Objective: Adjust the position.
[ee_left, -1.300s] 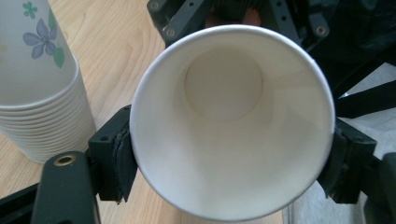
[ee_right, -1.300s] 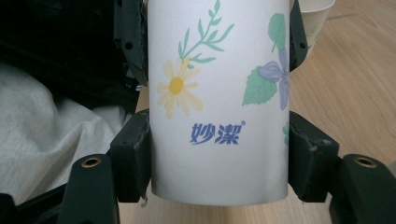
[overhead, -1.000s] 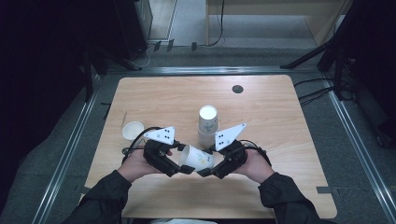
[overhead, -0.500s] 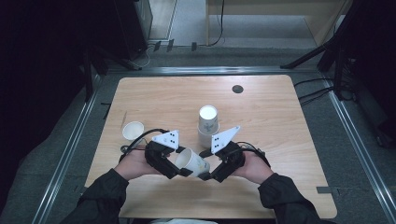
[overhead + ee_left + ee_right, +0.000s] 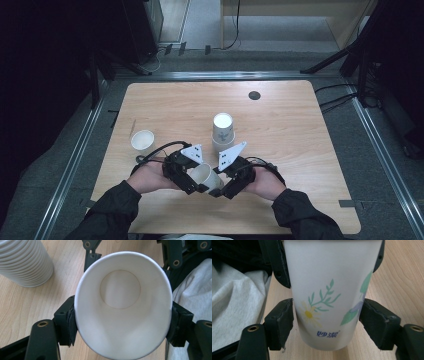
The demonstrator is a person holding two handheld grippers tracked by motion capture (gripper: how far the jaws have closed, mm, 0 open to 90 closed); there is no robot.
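Note:
A white paper cup [image 5: 205, 175] printed with flowers lies on its side, held between my two grippers just above the table's front part. My left gripper [image 5: 196, 181] is shut on the cup's rim [image 5: 120, 290], which is squeezed into an oval, and the open mouth faces its camera. From the opposite side my right gripper [image 5: 216, 188] holds the cup [image 5: 329, 277] near its base, both pads [image 5: 283, 322] against the printed wall. A stack of paper cups [image 5: 222, 131] stands upright just behind the grippers, its ribbed side [image 5: 25, 262] visible in the left gripper view.
One single white cup [image 5: 143, 140] stands upright at the left of the wooden table [image 5: 300, 150]. A small black disc [image 5: 254, 95] sits in the tabletop at the far right. Metal rails run along the table's sides, and the person's grey clothing [image 5: 234, 302] is close behind.
Both grippers and the cup between them have shifted slightly toward the person's side of the table. The stack and the single cup have not moved.

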